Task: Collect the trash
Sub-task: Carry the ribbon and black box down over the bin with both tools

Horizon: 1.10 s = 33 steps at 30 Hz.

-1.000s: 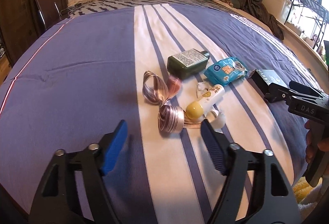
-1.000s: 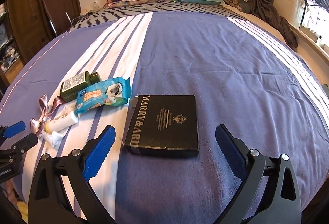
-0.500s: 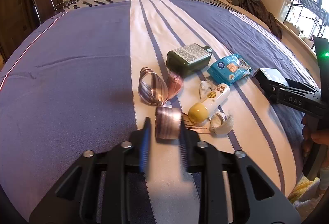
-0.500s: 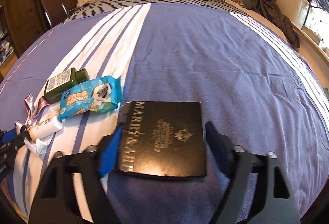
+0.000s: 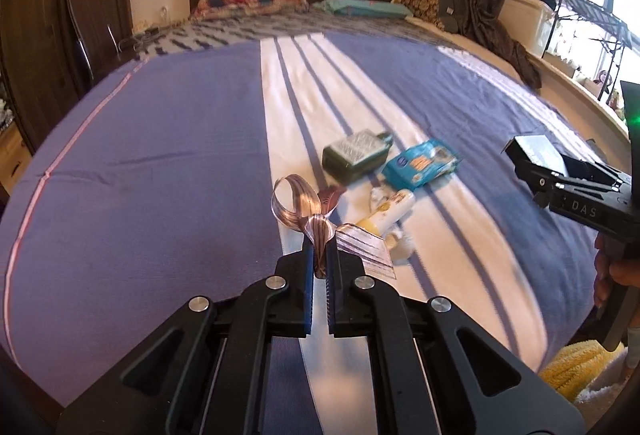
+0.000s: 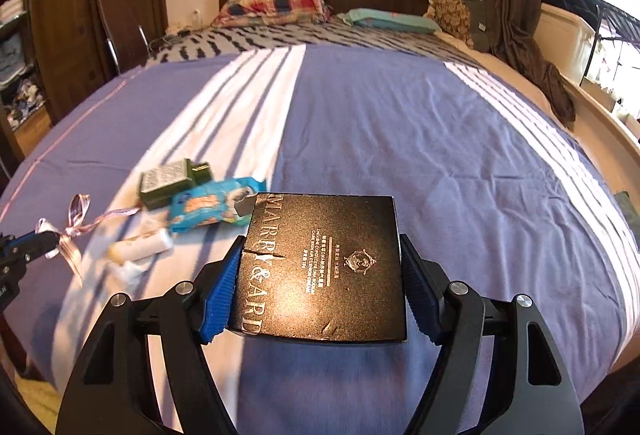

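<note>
The left gripper (image 5: pixel 319 263) is clamped on a shiny striped ribbon (image 5: pixel 298 201), its jaws having just closed around the bunched middle; the loops are lifted off the bed (image 5: pixel 160 155). The right gripper (image 6: pixel 318 293) is closed on a flat black box (image 6: pixel 324 267) — stiff card, square, gold-lettered — gripped by its 2 side edges. Left on the white stripes are a dark green bottle (image 5: pixel 354 157), a crinkled blue packet (image 5: pixel 420 165) and a yellow-capped tube (image 5: pixel 386 215), close together. Wide smooth purple cover is left bare all around — the foot edge lies just below both grippers.
</note>
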Each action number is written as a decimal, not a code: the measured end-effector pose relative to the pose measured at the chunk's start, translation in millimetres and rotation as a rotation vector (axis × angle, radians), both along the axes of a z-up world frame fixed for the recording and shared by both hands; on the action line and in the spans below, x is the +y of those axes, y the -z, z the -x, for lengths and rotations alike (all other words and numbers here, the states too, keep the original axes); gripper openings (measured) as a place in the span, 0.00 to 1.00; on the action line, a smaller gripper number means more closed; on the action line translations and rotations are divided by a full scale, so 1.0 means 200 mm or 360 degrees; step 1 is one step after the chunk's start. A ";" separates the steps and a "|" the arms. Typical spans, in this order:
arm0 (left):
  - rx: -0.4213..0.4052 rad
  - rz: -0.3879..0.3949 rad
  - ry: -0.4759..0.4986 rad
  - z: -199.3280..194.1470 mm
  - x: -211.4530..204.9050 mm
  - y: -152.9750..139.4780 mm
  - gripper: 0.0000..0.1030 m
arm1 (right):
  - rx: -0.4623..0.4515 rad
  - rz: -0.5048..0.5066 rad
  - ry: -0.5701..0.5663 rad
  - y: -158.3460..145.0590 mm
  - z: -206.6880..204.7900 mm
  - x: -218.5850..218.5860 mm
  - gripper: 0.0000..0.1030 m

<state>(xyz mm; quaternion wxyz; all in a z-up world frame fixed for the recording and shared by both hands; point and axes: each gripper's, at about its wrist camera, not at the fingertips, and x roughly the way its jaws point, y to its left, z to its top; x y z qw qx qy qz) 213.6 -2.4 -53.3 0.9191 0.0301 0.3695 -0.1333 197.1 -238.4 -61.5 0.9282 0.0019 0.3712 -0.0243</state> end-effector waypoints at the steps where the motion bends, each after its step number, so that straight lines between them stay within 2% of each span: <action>1: -0.0018 0.0001 0.0003 0.03 0.00 -0.03 0.04 | -0.0018 -0.0004 -0.0013 -0.03 0.04 0.01 0.71; 9: -0.0129 -0.0002 0.0029 0.33 0.00 -0.20 0.04 | -0.0108 -0.0026 -0.0094 -0.18 0.31 0.06 0.71; 15: -0.0178 0.0021 0.0059 0.56 0.00 -0.25 0.04 | -0.0163 -0.0020 -0.0165 -0.24 0.55 0.12 0.71; 23: -0.0198 0.0034 0.0120 0.83 -0.01 -0.23 0.04 | -0.0199 -0.0031 -0.0222 -0.25 0.83 0.16 0.71; 33: -0.0119 0.0030 0.0218 1.08 -0.07 -0.08 0.04 | -0.0118 -0.0095 -0.0240 -0.09 1.08 0.15 0.71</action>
